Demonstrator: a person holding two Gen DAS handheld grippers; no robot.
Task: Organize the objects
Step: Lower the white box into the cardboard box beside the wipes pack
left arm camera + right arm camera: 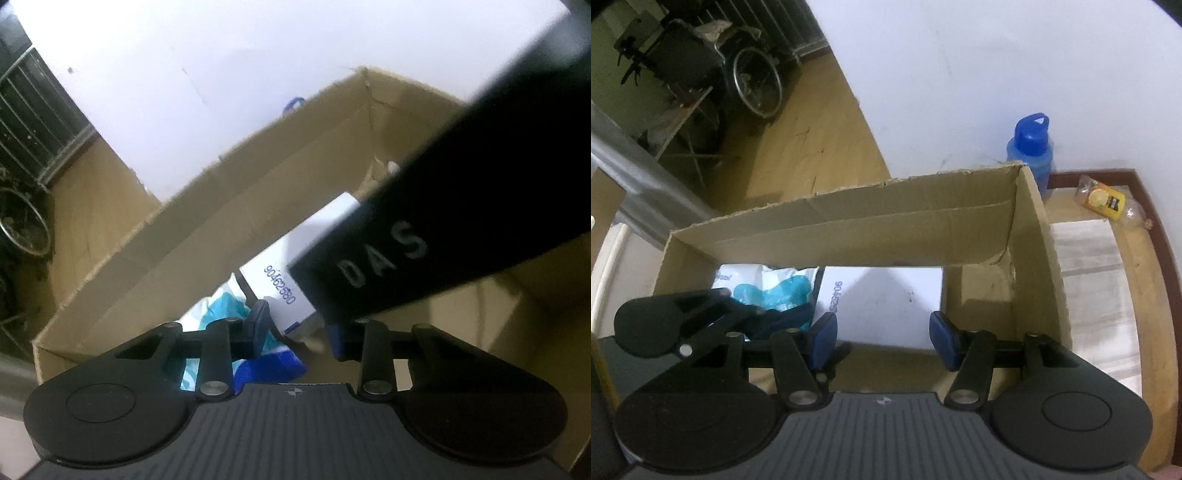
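Both grippers hang over the cardboard box [849, 218]: right gripper [882, 338] spread and empty, directly above the white box [882, 295]; left gripper [297, 332] likewise spread, grasping nothing.

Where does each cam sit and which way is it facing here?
Left wrist: on the left gripper, looking down into the cardboard box; its own fingers show open, and a black "DAS" body crosses the right side.
Right wrist: on the right gripper, facing the same box and the wall; fingers open; the other gripper shows at left.
Shared: box, white carton, teal packet.
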